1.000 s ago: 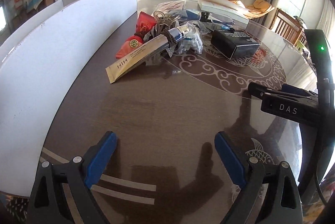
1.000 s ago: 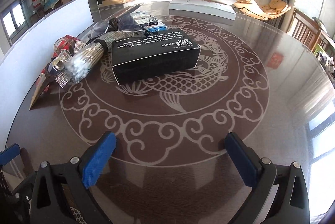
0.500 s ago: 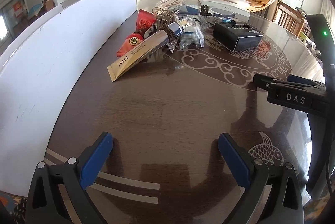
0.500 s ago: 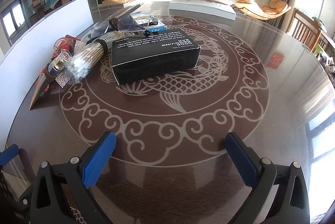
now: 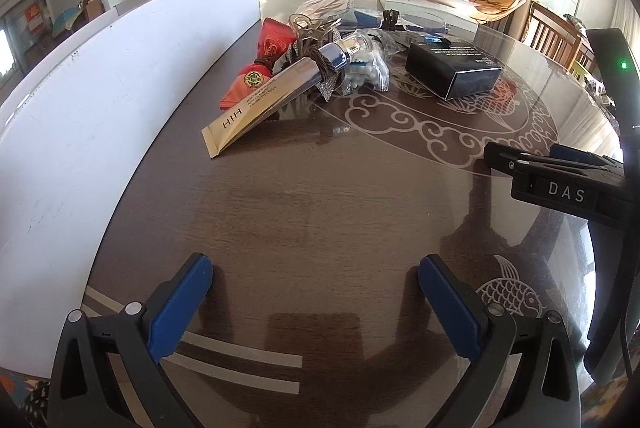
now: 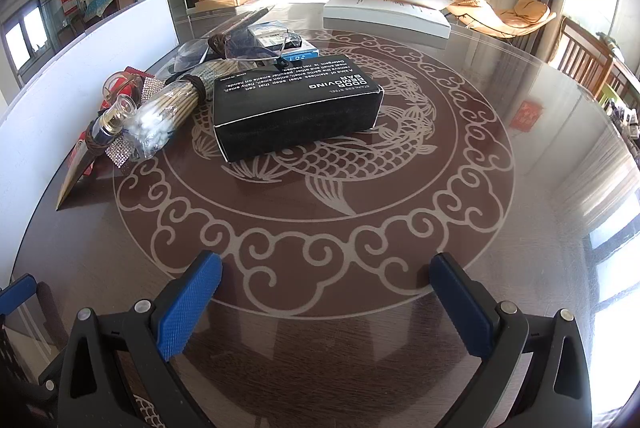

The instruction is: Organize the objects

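Left gripper (image 5: 316, 288): fingers spread wide, nothing between them; they have just been opening further. It hangs over bare bench (image 5: 320, 220) near the front edge.
Right gripper (image 6: 326, 292): fingers also wide apart and empty, over the scroll border of the bench's fish pattern.
Objects to sort: all heaped toward the far left of the bench, beside the white board (image 5: 100, 100) along the left edge.
Pile detail: gold cream tube (image 5: 260, 106) propped at a slant, flat end on the bench, cap end raised on the heap; red packet (image 5: 256, 80) under it; cotton swab bag (image 6: 172, 112) touching the black box (image 6: 296, 108).
Black box: lies toward the bench centre on the fish motif, nearest the right gripper, with more small items behind it.
Stage (judged): nothing grasped yet; first pick pending.
Risk 1: the tube leans on the heap, with a brown band round its neck; pulling it may drag neighbours or topple the pile.
Risk 2: glossy bench; a box nudged by one finger could slide rather than seat.
Risk 3: the swab bag is soft and clear; a pinch may catch only film.
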